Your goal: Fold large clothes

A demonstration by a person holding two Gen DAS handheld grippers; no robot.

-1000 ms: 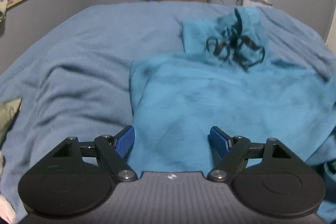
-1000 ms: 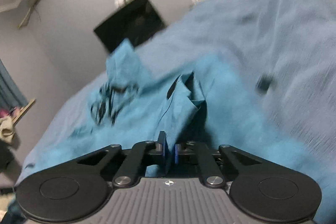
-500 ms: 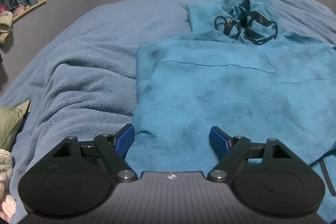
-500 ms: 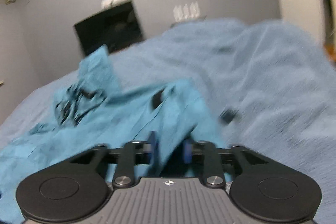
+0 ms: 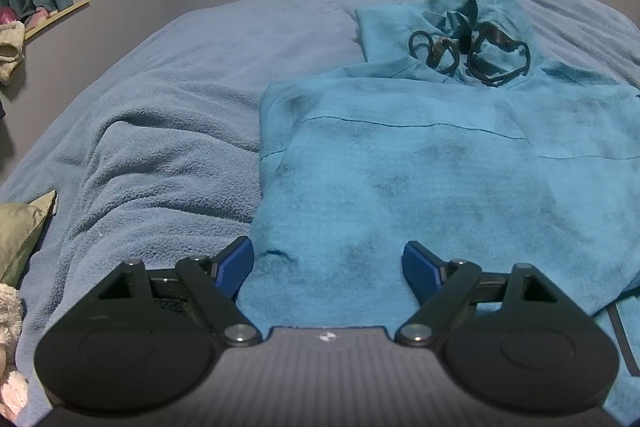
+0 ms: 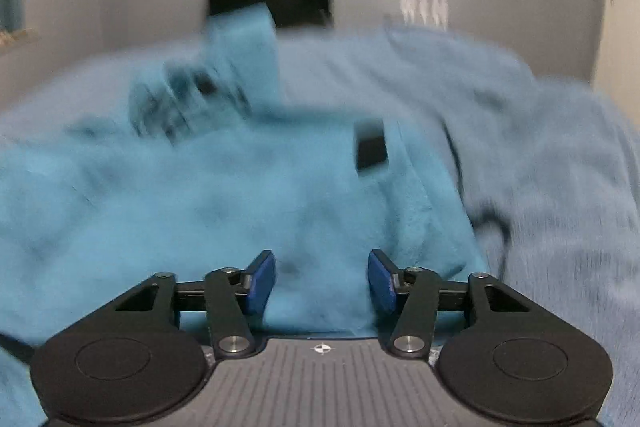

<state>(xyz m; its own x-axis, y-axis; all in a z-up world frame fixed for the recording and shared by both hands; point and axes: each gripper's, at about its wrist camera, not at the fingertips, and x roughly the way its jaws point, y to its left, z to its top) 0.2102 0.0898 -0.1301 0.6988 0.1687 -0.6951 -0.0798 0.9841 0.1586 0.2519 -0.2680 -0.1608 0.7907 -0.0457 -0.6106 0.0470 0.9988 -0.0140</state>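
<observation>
The hoodie (image 5: 420, 179) looks soft, limp, light; pinch its hem or side edges. Both grippers, left (image 5: 328, 261) and right (image 6: 322, 281), spread, hold nothing.

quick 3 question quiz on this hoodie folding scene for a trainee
1. True or false: the right gripper is clamped on the teal hoodie.
2. Multiple choice: what lies coiled by the hood? A) black drawstrings B) a white belt C) a red scarf
3. Fill in: the hoodie lies on a light blue ____.

Key
1. False. Its jaws have just been opening and stand apart over the fabric, gripping nothing.
2. A, the black drawstrings.
3. Blanket. The left gripper is open too, at the hoodie's near edge.
</observation>
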